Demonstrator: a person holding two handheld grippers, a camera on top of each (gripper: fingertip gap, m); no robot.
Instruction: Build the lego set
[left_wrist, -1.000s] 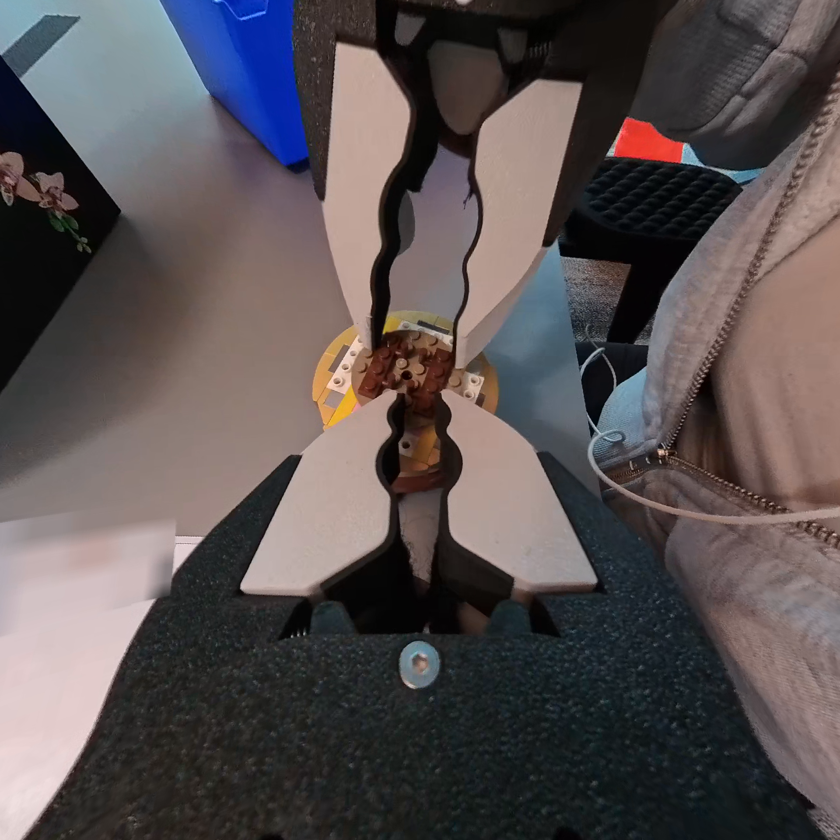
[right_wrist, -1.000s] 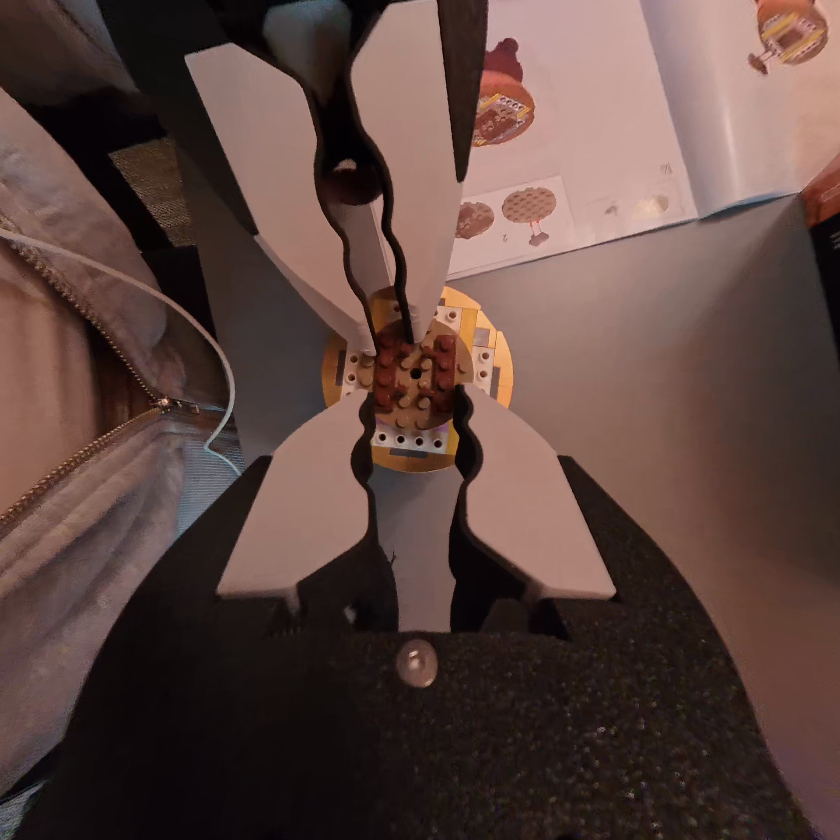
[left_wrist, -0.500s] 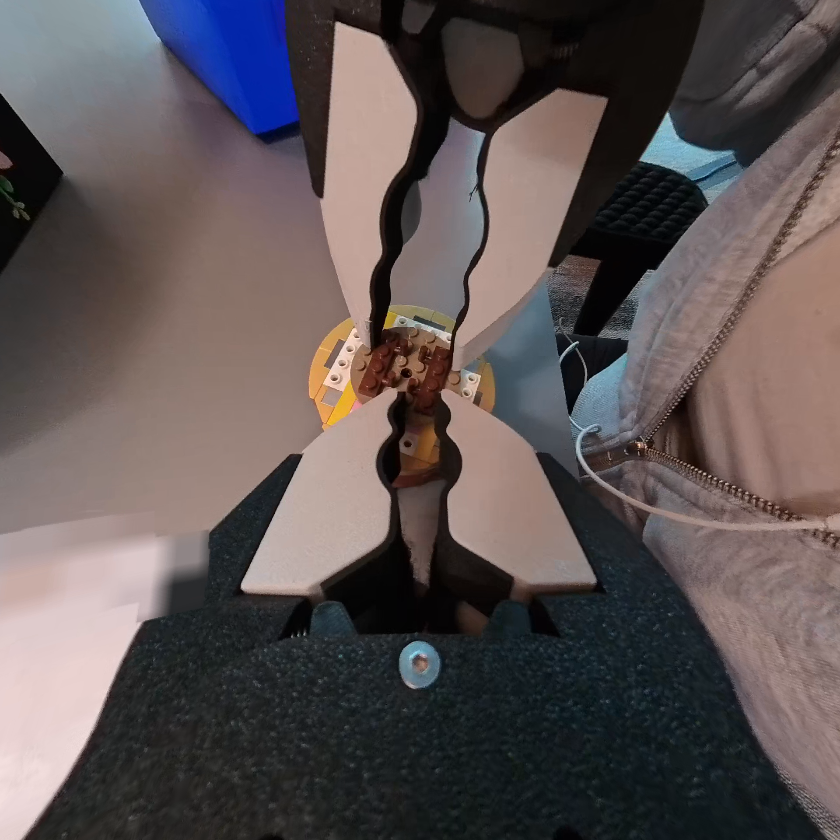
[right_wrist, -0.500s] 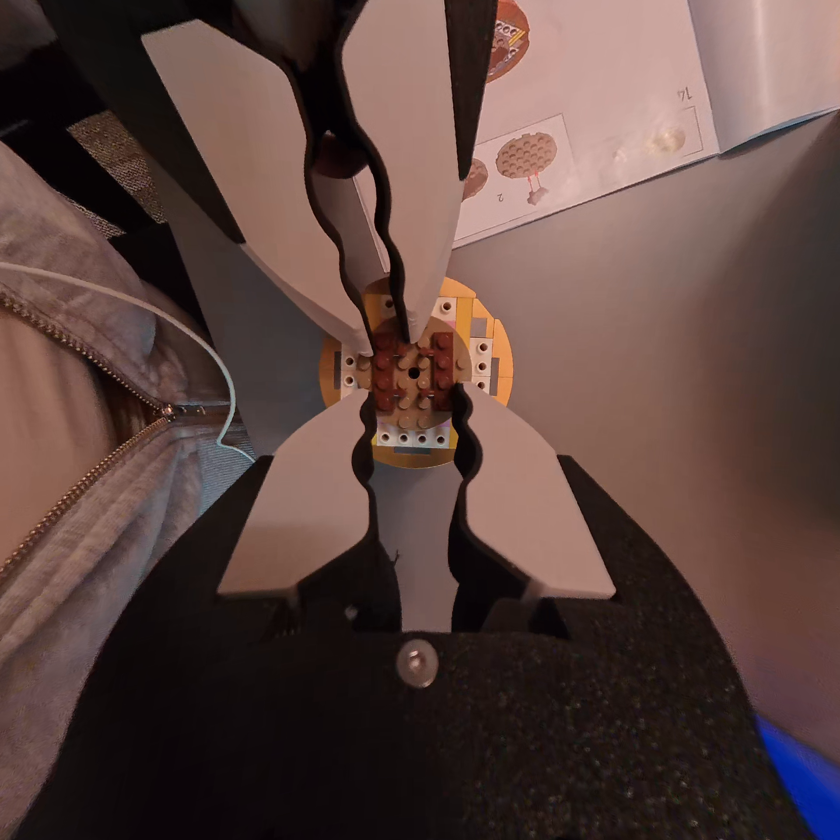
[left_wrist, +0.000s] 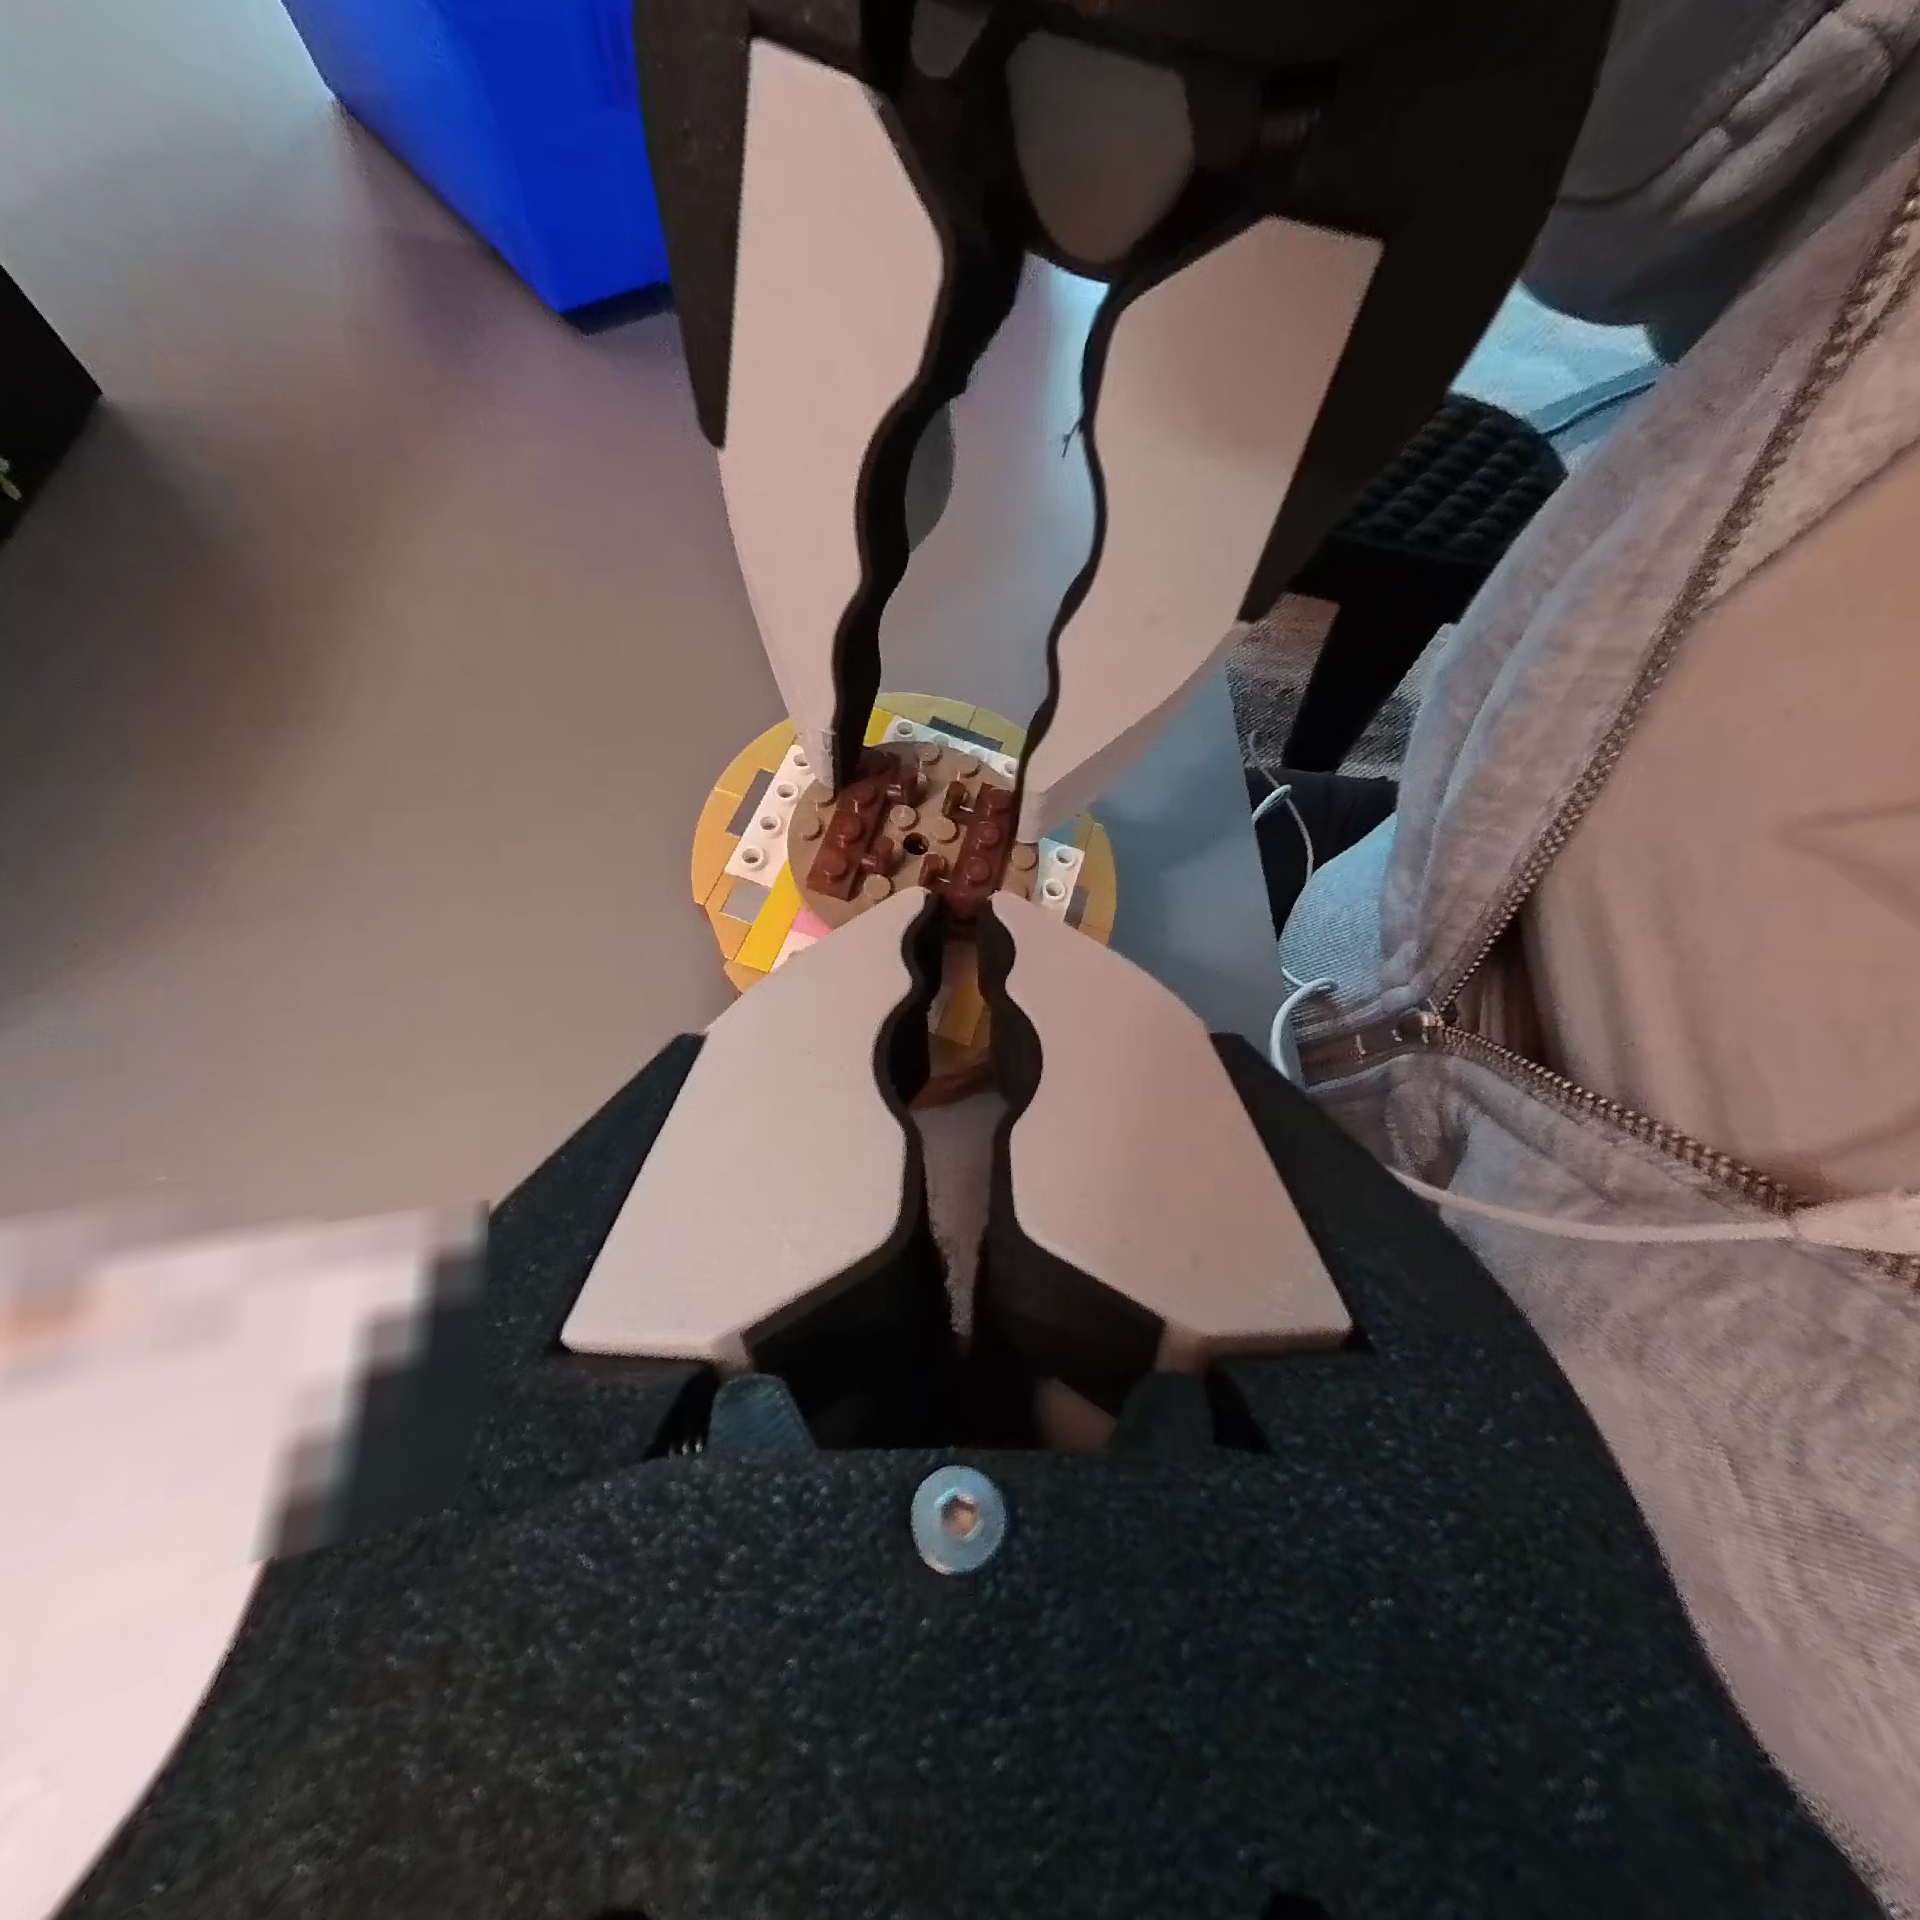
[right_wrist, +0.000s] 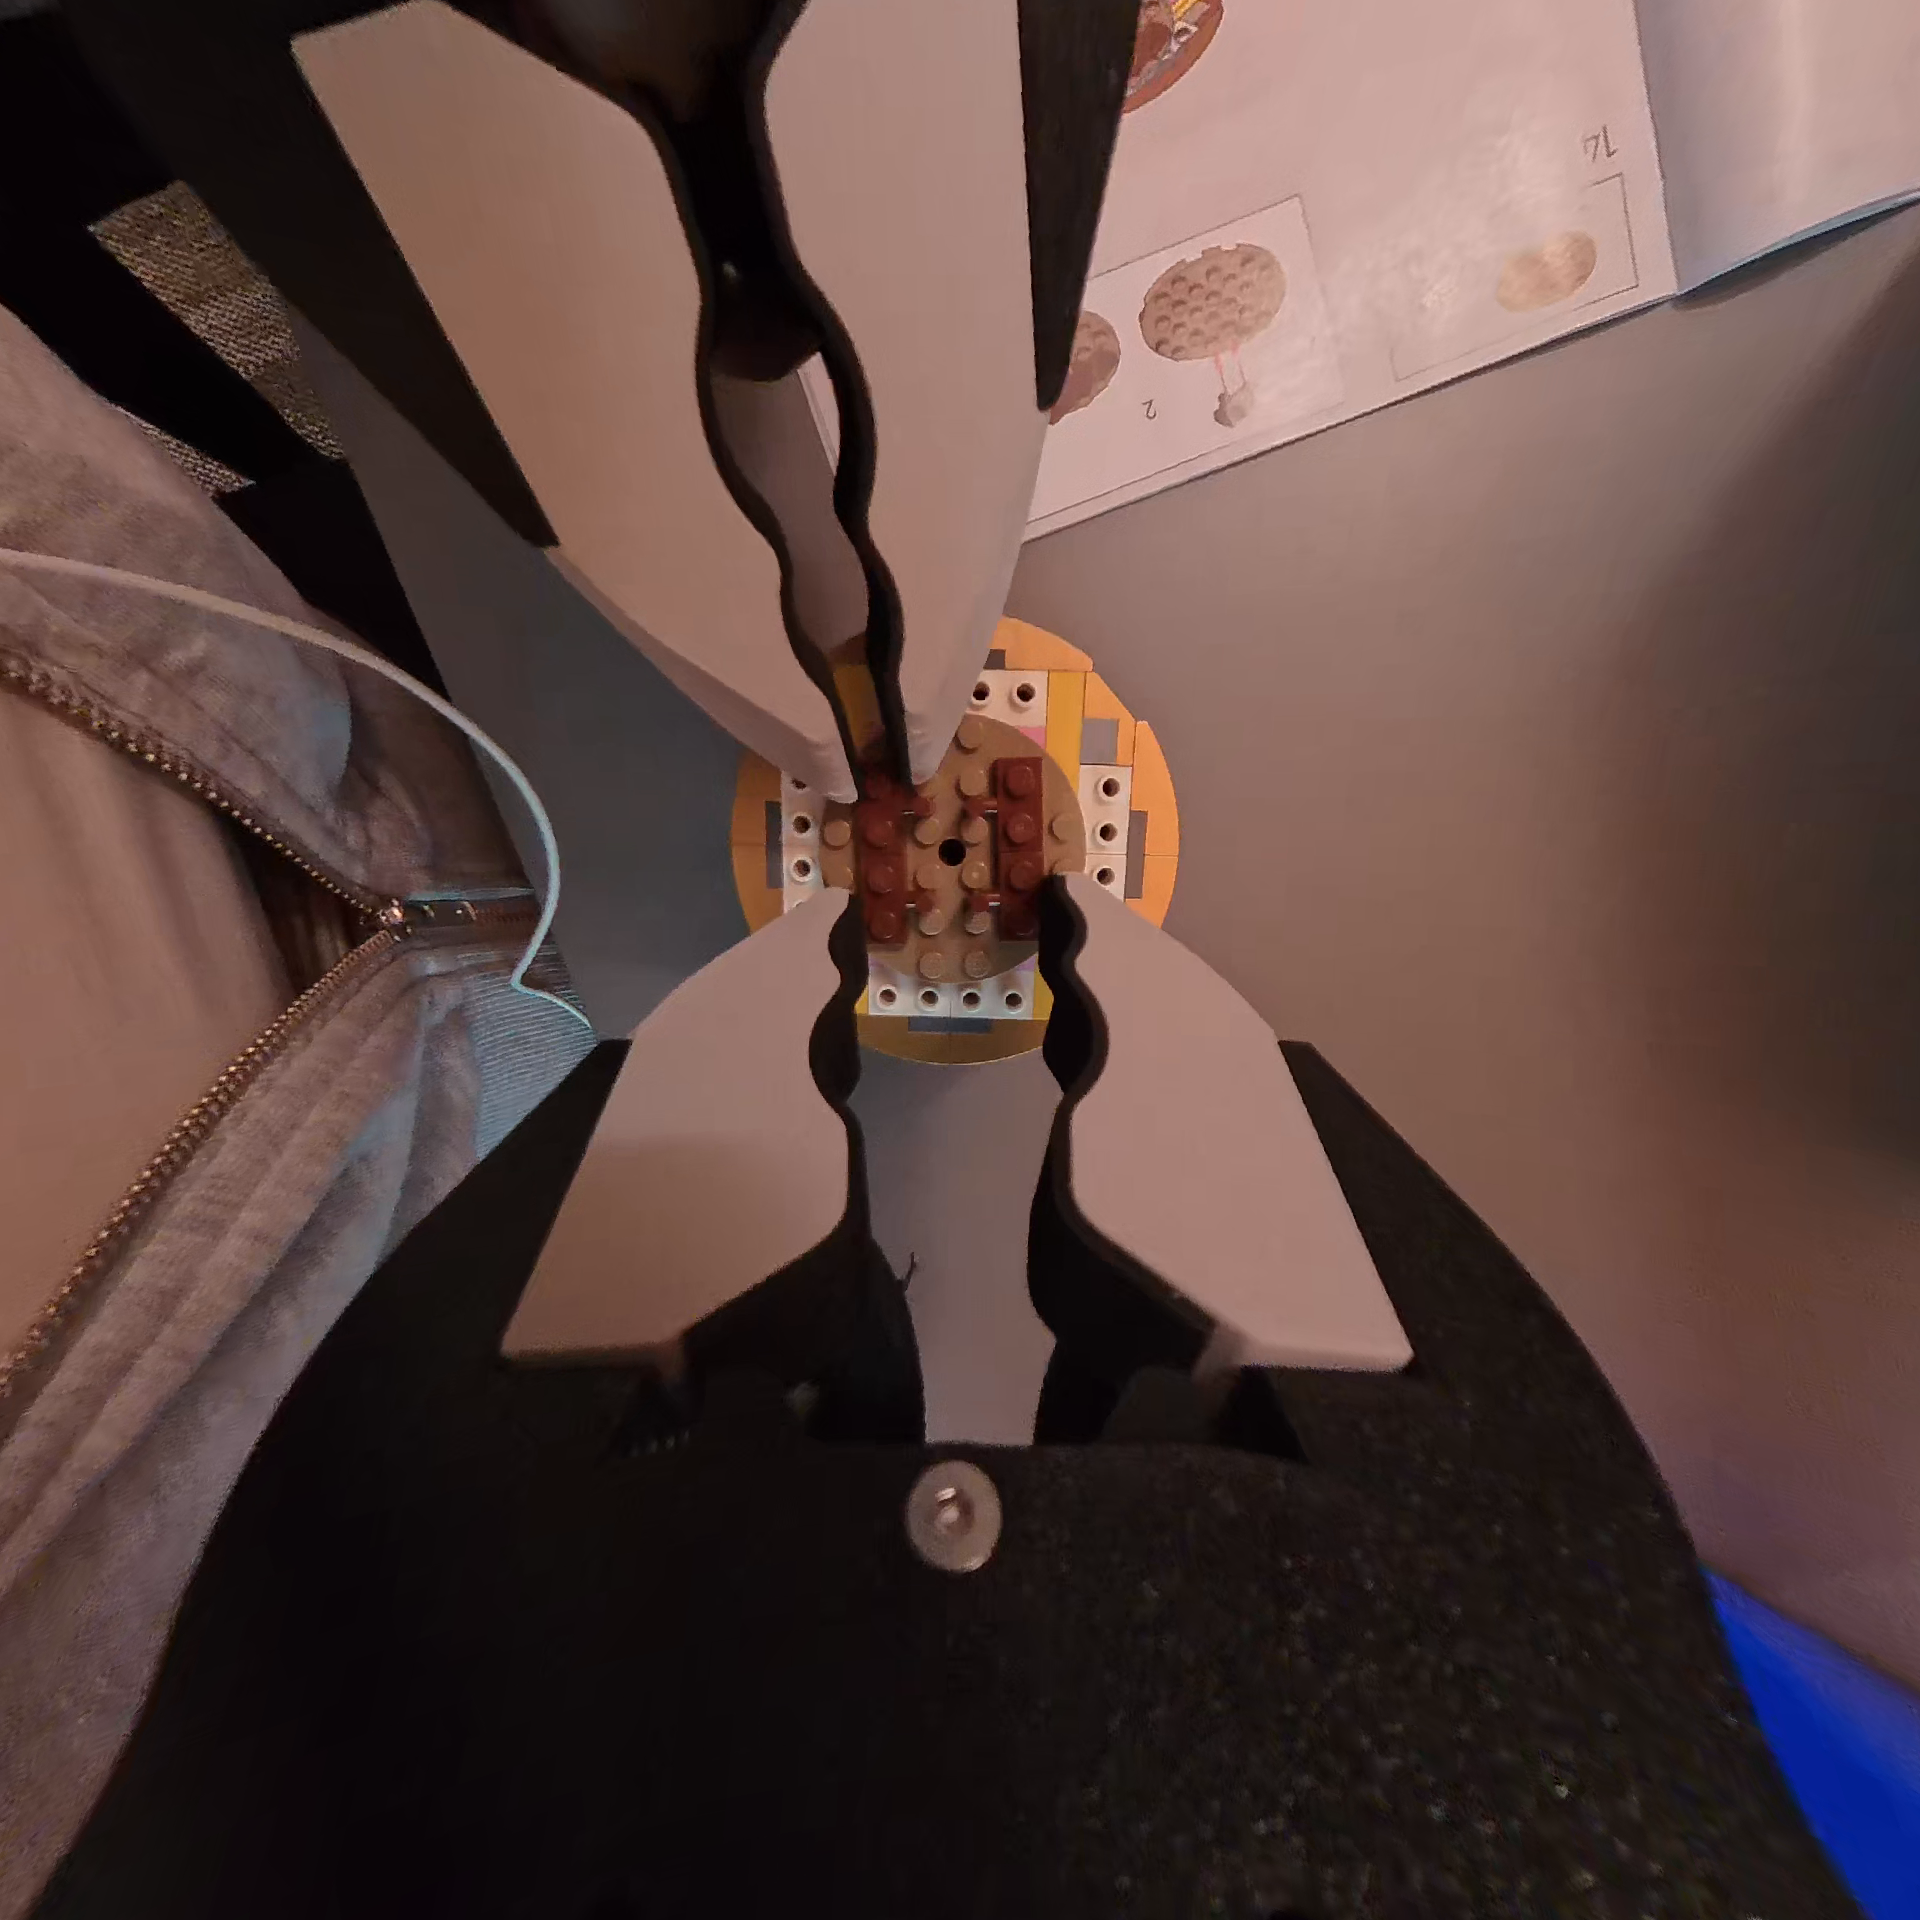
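A round lego build (left_wrist: 727, 831) with a yellow rim, white bricks and a tan round plate (right_wrist: 961, 821) on top lies on the grey table (left_wrist: 364, 727). Two dark brown plates (right_wrist: 883, 852) (right_wrist: 1018, 821) sit on the tan plate. My left gripper (left_wrist: 956, 914) is almost closed, pinching the end of one brown plate (left_wrist: 982, 842). It enters the right wrist view (right_wrist: 878, 774) from the top. My right gripper (right_wrist: 951, 899) clamps the tan plate's sides, jaws a plate's width apart. It shows from above in the left wrist view (left_wrist: 930, 784).
An open instruction booklet (right_wrist: 1351, 260) lies beyond the build. A blue bin (left_wrist: 499, 135) stands at the far left and shows as a blue corner in the right wrist view (right_wrist: 1818, 1704). A person in a grey zip hoodie (left_wrist: 1662, 831) sits close on the right. A black chair (left_wrist: 1455, 499) stands behind. Less than 4 cm separates the two grippers' tips.
Both grippers stay clamped on the build. The views have swung a little, so the build looks turned and the brown plates now line up straight in the right wrist view.
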